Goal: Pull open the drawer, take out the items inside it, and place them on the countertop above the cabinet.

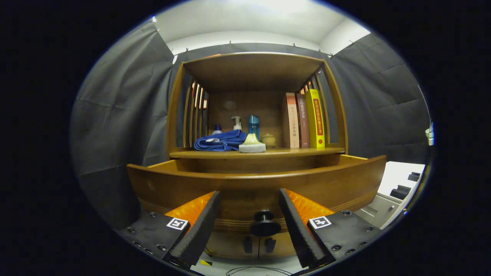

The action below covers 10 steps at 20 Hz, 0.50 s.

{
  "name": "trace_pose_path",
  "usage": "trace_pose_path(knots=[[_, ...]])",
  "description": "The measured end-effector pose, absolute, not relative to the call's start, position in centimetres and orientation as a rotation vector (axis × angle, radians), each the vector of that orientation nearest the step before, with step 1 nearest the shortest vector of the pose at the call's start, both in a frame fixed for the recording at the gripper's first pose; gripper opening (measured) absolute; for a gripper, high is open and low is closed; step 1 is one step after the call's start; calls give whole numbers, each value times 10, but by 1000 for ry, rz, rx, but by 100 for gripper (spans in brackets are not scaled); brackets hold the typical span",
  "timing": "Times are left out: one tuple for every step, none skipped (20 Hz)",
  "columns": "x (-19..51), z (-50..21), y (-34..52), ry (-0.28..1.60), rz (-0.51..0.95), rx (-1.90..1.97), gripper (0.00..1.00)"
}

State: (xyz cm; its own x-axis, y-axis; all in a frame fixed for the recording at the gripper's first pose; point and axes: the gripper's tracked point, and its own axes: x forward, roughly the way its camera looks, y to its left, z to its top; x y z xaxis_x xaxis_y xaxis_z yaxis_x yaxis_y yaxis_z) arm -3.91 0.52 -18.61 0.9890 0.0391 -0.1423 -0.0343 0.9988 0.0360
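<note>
Hand-held gripper (249,209) spread wide, fingers apart and pinching nothing. Between the fingers, just ahead, a dark round knob (264,223) on the drawer (253,186) front, touched by neither finger. Drawer pulled out toward the camera, wooden front curving across; inside hidden behind the front panel, so cannot tell what remains in it. Below the knob, two small dark handles (259,244) on the cabinet doors.

Above and beyond the drawer, the table (299,152), the cabinet's top surface: a blue cloth (220,141) lying folded, a pale scrubber (252,144) just beside it near the front edge, a small pump bottle (237,123), a blue bottle (253,125) and a little jar (268,140) farther back. Three books (305,120) standing upright at the right side.

Risks, as a judgement: reaching blind over the high drawer front and striking it; knocking the scrubber off the edge when setting things down, given its place at the lip; tipping the bottles if crowded.
</note>
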Motion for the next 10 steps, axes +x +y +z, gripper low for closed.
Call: trace_pose_path(knots=[[-38, -194, 3, 163, 39, 37, 97], [-36, -201, -1, 186, 26, 32, 97], [-35, -199, -5, 174, 18, 34, 97], [-33, -200, -4, 178, 14, 31, 97], [-33, -200, -3, 182, 10, 24, 97], [-32, -200, -2, 186, 8, 20, 97], [-32, -201, -1, 189, 7, 19, 97], [-32, -200, -1, 194, 6, 21, 97], [-31, -200, -1, 197, 4, 22, 97], [-30, -200, -1, 198, 3, 20, 97]])
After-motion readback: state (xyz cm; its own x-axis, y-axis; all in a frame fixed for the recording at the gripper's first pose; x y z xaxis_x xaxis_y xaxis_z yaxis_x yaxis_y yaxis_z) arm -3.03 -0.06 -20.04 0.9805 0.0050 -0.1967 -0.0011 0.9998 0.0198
